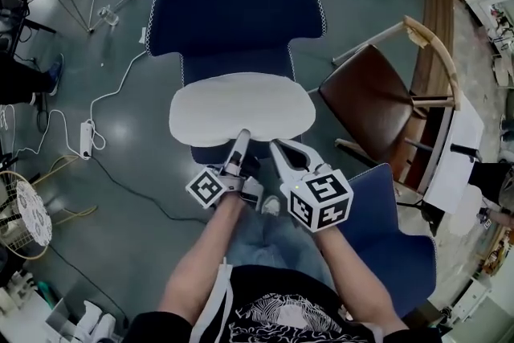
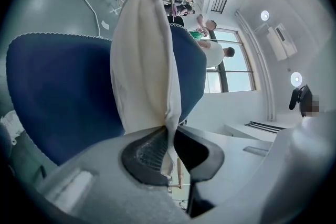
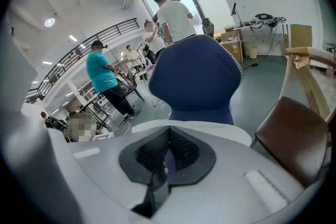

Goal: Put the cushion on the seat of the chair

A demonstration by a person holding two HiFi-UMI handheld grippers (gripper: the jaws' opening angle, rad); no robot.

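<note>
A white cushion (image 1: 241, 108) lies across the seat of the blue chair (image 1: 233, 4), just ahead of me. My left gripper (image 1: 243, 136) is shut on the cushion's front seam. In the left gripper view the cushion (image 2: 142, 60) runs edge-on out from between the gripper's (image 2: 169, 149) pads, with the blue chair (image 2: 58, 86) behind it. My right gripper (image 1: 275, 144) sits beside the left one, at the same front edge. In the right gripper view its (image 3: 168, 136) tips are closed together on the cushion's (image 3: 210, 131) near rim, below the blue backrest (image 3: 194, 76).
A brown wooden-armed chair (image 1: 369, 92) stands close on the right, and a second blue seat (image 1: 385, 229) is by my right arm. A power strip with white cable (image 1: 87, 139) lies on the floor at left. Several people (image 3: 105, 76) stand far behind the chair.
</note>
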